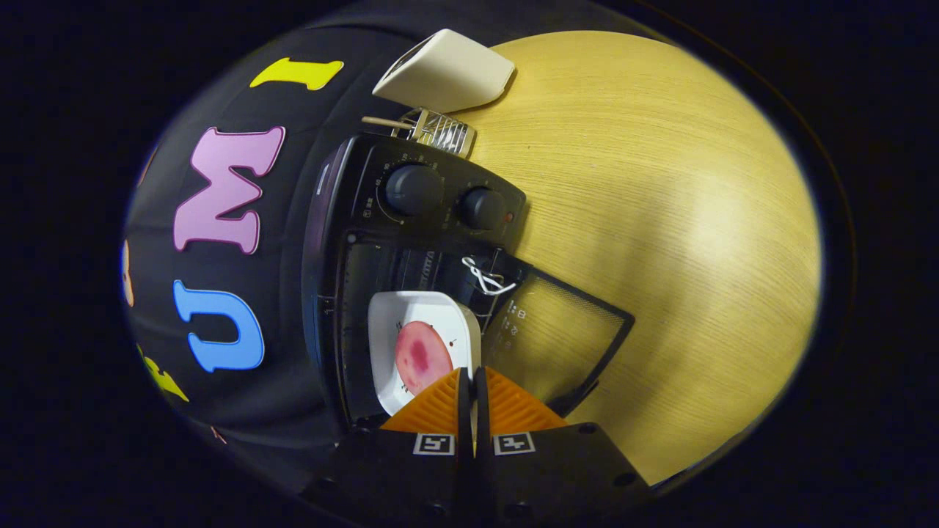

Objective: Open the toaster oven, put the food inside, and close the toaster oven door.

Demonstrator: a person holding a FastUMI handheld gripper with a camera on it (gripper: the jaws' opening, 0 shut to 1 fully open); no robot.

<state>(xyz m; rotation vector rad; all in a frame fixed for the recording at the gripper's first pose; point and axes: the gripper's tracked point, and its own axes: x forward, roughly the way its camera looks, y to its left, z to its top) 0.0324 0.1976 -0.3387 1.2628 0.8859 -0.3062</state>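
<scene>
The gripper (469,378) hides the near edge of the white plate (396,315).

Up at the top of the frame, a cream-white boxy object (447,72) lies tilted on the pale wooden table (660,220), its near end dark and open-looking. Just below it, toward the centre, sits a small shiny wire rack (439,132) with a thin wooden stick poking out to the left. The wood-grain tabletop spreads wide across the right.
</scene>
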